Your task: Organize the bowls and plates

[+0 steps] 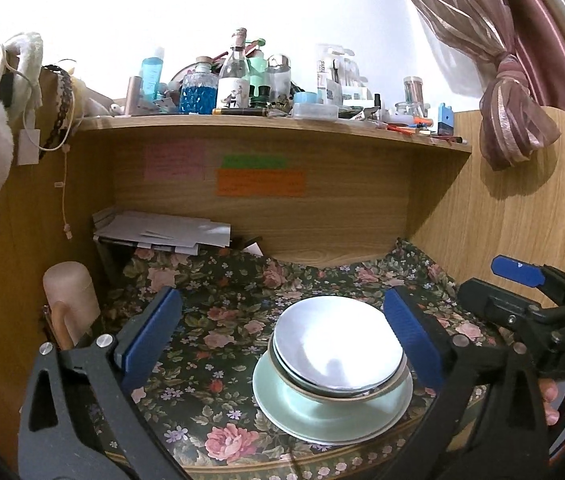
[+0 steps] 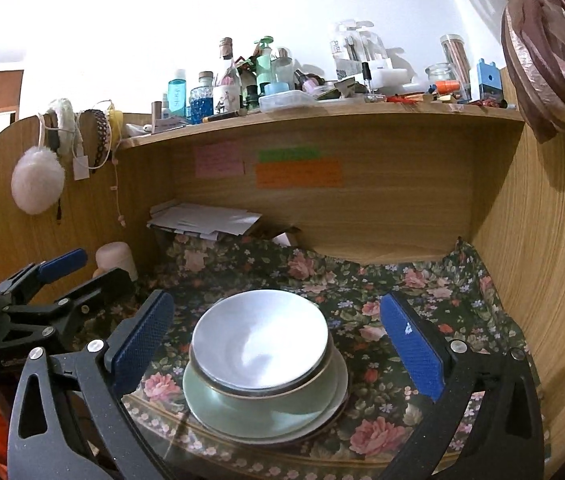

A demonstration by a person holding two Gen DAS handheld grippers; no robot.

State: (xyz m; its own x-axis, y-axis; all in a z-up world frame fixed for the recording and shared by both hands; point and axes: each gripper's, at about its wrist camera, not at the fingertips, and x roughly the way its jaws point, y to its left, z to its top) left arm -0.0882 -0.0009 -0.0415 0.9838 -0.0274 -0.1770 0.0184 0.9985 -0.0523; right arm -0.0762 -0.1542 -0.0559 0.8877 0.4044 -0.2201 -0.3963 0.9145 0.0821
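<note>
A silver bowl (image 2: pixel 260 340) sits on top of the stack, nested in a green bowl (image 2: pixel 278 402), which rests on pale green plates (image 2: pixel 322 412). The whole stack stands on the counter (image 2: pixel 402 288), on its flowered cloth near the front edge.

The right gripper (image 2: pixel 276 344) faces the stack with its jaws spread wide; the stack lies between and just beyond the blue pads (image 2: pixel 410 346), touching neither. Nothing is held.

The left gripper (image 1: pixel 280 336) is also wide open and empty. From its side the stack (image 1: pixel 334 368) sits toward the right-hand pad, close beside it but apart from it.

The two grippers sit side by side, each visible at the edge of the other's view. Above, a wooden shelf (image 2: pixel 322 114) is crowded with bottles and jars.
</note>
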